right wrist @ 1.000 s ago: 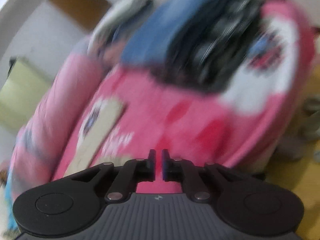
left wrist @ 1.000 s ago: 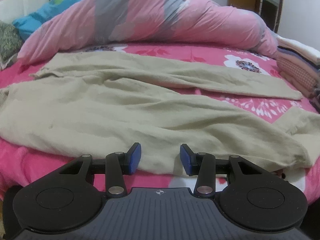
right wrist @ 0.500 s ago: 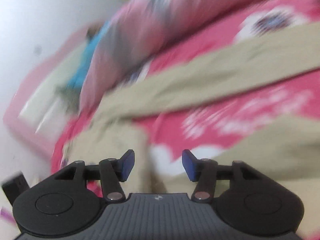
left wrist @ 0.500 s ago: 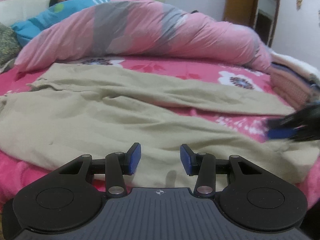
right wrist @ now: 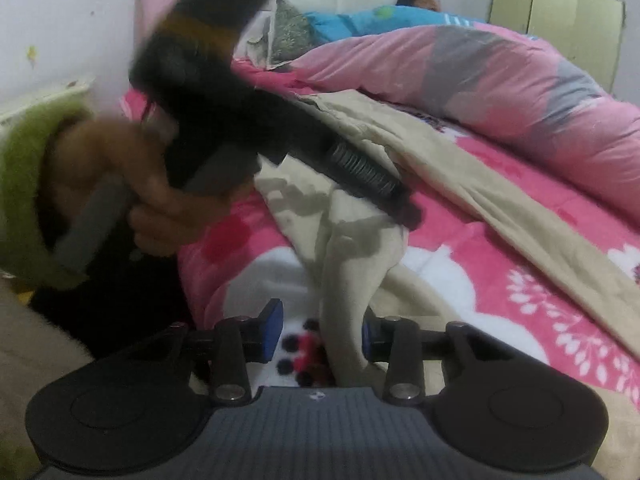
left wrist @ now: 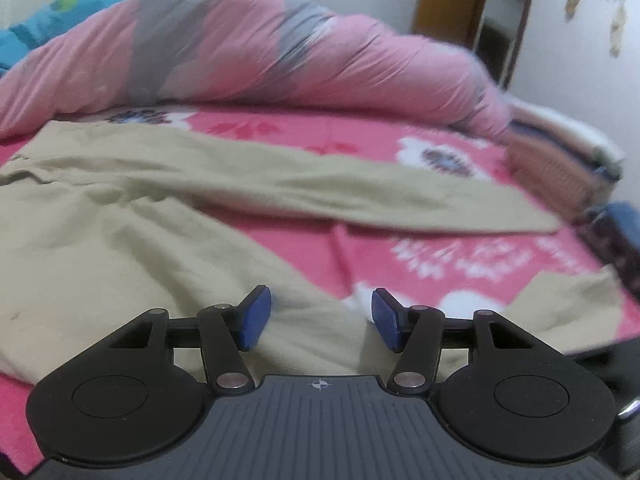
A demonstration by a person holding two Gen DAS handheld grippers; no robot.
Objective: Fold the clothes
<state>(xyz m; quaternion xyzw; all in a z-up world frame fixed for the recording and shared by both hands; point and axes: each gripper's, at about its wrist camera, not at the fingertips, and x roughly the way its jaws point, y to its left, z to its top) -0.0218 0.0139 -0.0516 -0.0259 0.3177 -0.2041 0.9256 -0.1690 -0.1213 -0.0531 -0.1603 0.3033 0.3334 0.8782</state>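
Beige trousers (left wrist: 140,248) lie spread on the pink floral bedsheet (left wrist: 460,256), one leg reaching far right. My left gripper (left wrist: 320,316) hovers low over their near edge, its jaws opening, with cloth lying under the gap and nothing pinched. In the right wrist view a hand (right wrist: 160,200) in a green sleeve holds that left gripper (right wrist: 400,204) above a bunched part of the trousers (right wrist: 500,208). My right gripper (right wrist: 320,332) is at the bed's edge, its jaws closing. An upright fold of beige cloth (right wrist: 344,300) stands between its pads, against the right pad and apart from the left one.
A pink and grey duvet (left wrist: 280,48) is heaped along the far side of the bed. A person lies under a blue cover (right wrist: 400,12) at the headboard. Folded clothes (left wrist: 560,176) are stacked at the bed's right end. A wooden door (left wrist: 452,8) stands behind.
My right gripper swung from the folded pile to the trousers' near edge, rolled upright, and went from shut to open around a cloth fold. My left gripper shifted slightly and its jaws spread wider.
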